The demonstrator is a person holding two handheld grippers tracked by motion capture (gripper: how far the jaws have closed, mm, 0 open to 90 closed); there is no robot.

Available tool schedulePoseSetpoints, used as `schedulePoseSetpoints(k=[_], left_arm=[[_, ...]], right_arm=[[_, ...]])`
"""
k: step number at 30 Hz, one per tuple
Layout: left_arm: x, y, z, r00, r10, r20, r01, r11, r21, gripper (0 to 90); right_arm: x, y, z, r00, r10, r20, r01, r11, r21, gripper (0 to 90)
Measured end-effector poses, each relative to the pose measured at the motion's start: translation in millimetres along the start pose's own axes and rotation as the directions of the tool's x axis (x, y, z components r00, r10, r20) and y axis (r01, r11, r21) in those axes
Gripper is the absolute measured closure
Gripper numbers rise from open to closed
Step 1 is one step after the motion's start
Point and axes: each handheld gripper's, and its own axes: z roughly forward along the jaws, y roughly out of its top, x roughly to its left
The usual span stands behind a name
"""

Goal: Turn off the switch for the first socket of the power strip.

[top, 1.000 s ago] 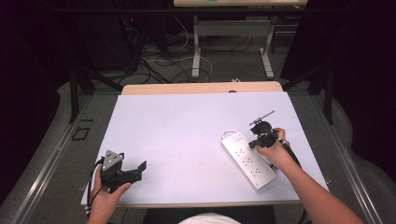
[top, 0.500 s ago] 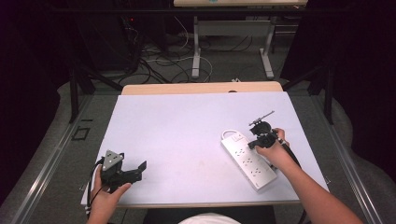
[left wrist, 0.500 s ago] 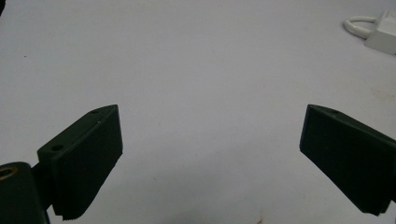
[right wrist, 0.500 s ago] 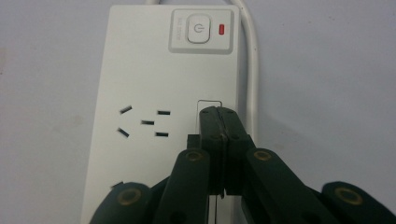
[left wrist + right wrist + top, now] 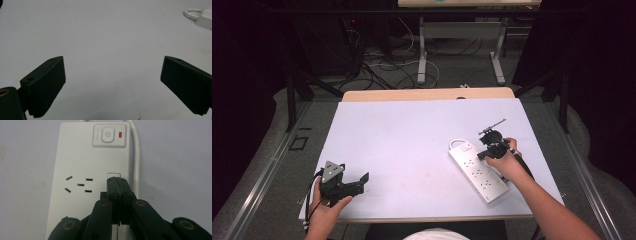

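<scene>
- Over the power strip (image 5: 477, 172), near its switch end: right claw (image 5: 117, 182), jaws together, presses a socket, likely to probe it.
- Well left of the strip: left claw (image 5: 354, 183) rests, jaws apart, idle on the desk (image 5: 412, 135).

Open white table (image 5: 412, 135) across the upper left and centre of the high view. At lower right, a power strip (image 5: 477, 172) lying diagonally, its cable (image 5: 455, 143) looped at the upper end, with the right gripper (image 5: 493, 145) over it. Left gripper (image 5: 343, 182) at lower left, bare surface ahead between wide-spread jaws.
</scene>
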Motion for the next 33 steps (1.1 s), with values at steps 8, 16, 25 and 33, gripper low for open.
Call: schedulePoseSetpoints(k=[8, 16, 25, 33], left_arm=[[0.0, 0.1, -0.3, 1.0, -0.003, 0.0, 0.003, 1.0, 0.0, 5.8], [0.1, 0.0, -0.2, 1.0, 0.001, 0.001, -0.001, 1.0, 0.001, 5.8], [0.0, 0.1, -0.4, 1.0, 0.001, 0.001, -0.001, 1.0, 0.0, 5.8], [-0.2, 0.1, -0.2, 1.0, 0.002, 0.001, -0.002, 1.0, 0.001, 5.8]], right_arm=[[0.9, -0.5, 0.4, 0.9999, 0.011, -0.001, -0.011, 1.0, -0.007, 90.0], [1.7, -0.7, -0.3, 0.9999, 0.008, 0.013, -0.008, 1.0, 0.002, 90.0], [1.8, -1.9, 2.2, 0.9998, 0.001, 0.019, -0.001, 1.0, 0.012, 90.0], [-1.5, -3.6, 1.5, 1.0, -0.004, -0.002, 0.004, 1.0, 0.0, 90.0]])
